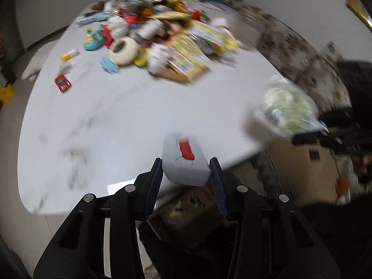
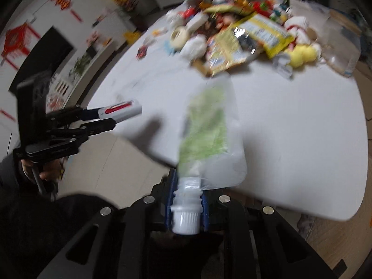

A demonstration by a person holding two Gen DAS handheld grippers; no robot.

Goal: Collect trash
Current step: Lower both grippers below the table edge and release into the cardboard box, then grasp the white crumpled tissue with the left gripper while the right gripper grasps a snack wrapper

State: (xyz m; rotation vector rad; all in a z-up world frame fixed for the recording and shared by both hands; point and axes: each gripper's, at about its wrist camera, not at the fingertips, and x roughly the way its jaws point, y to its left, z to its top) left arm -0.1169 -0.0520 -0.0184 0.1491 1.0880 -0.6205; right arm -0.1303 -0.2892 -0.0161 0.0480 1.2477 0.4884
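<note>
The left gripper has its blue pads clamped on a small white box with a red mark, low in the middle of the left wrist frame, right over the near edge of the white table. The right gripper is pinched on the ribbed white cap and neck of a clear spout pouch with a green label; the pouch sticks up the frame over the table edge, pretty blurry. In the right wrist view the other gripper shows at mid left, a hand under it. Further out, a heap of mixed trash sits at the top of both frames. Cardboard boxes sit off the table at lower right.
</note>
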